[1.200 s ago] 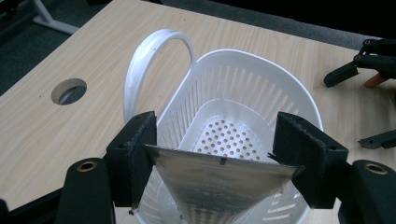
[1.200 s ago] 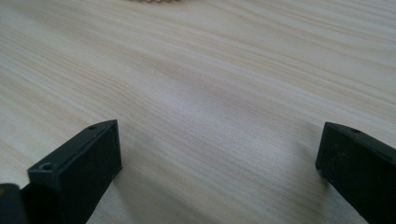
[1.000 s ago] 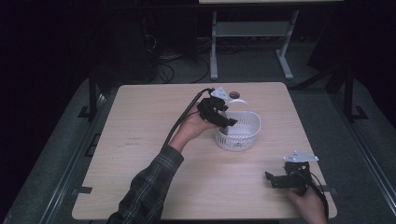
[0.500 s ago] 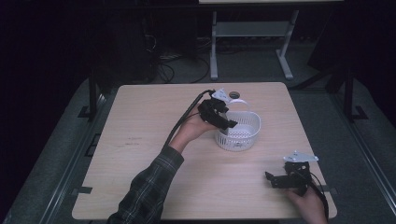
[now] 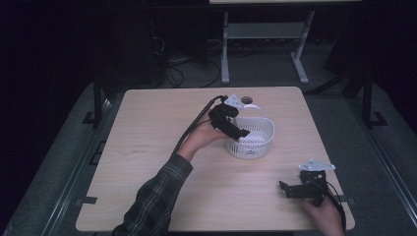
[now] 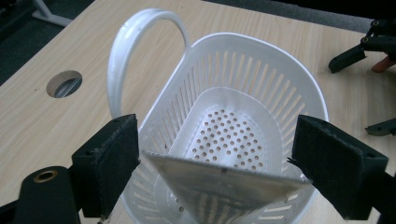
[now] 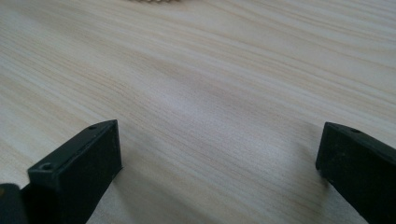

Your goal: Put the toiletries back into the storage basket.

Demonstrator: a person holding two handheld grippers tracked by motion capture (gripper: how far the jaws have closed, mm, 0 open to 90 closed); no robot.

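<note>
A white slotted plastic basket (image 5: 255, 142) with a looped handle (image 6: 135, 37) stands at mid-table. My left gripper (image 5: 242, 132) hovers over its near-left rim, tilted down into it. In the left gripper view the basket (image 6: 224, 135) lies below my left gripper (image 6: 219, 126), whose jaws have just been opening and stand wide. A shiny grey three-cornered sheet (image 6: 219, 186) sits between them over the near rim; I cannot tell if the pads touch it. My right gripper (image 5: 287, 189) rests on the table at the front right, open, with bare wood (image 7: 210, 116) between its jaws.
A round cable hole (image 5: 247, 100) sits in the wooden table (image 5: 147, 147) just behind the basket. A black cable (image 5: 194, 125) trails from the left gripper along the forearm. Dark floor, cables and a white stand lie beyond the far edge.
</note>
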